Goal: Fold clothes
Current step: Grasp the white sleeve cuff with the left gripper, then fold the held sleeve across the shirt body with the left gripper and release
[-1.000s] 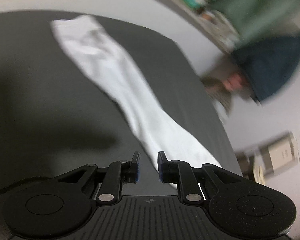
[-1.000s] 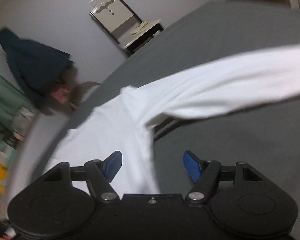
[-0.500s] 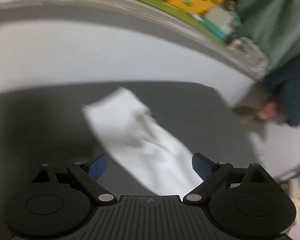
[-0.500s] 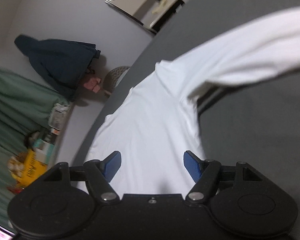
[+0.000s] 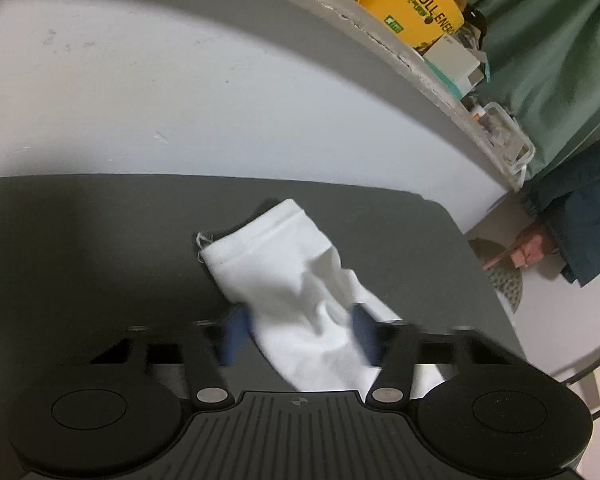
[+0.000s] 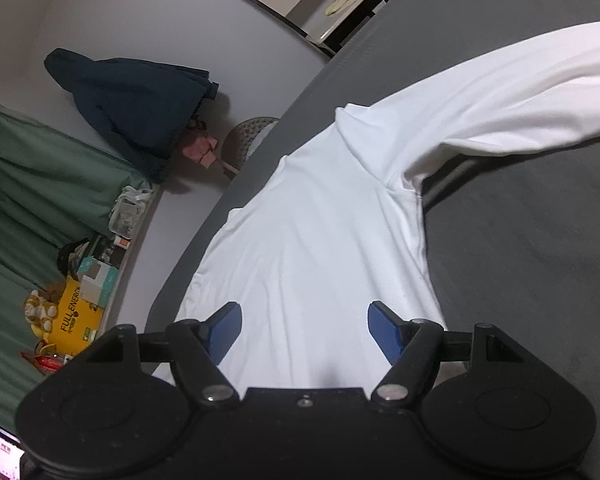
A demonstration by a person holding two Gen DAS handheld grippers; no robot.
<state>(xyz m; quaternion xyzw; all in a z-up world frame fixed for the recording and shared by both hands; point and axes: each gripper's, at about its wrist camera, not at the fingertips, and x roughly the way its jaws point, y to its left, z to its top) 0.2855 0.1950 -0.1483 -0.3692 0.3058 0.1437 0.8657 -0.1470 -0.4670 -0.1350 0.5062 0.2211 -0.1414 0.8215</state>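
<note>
A dark grey table (image 5: 100,240) stands by a pale wall, under a cluttered ledge with a yellow box (image 5: 414,4) and a green curtain (image 6: 28,184). On it lies a white shirt (image 6: 324,248), body spread flat near the edge, one sleeve (image 5: 284,268) stretched across the top. The left gripper (image 5: 300,336) hangs over that sleeve, fingers apart on either side of the cloth, blurred. The right gripper (image 6: 304,330) sits over the shirt's body, jaws wide, holding nothing. A dark jacket (image 6: 132,96) hangs beyond.
</note>
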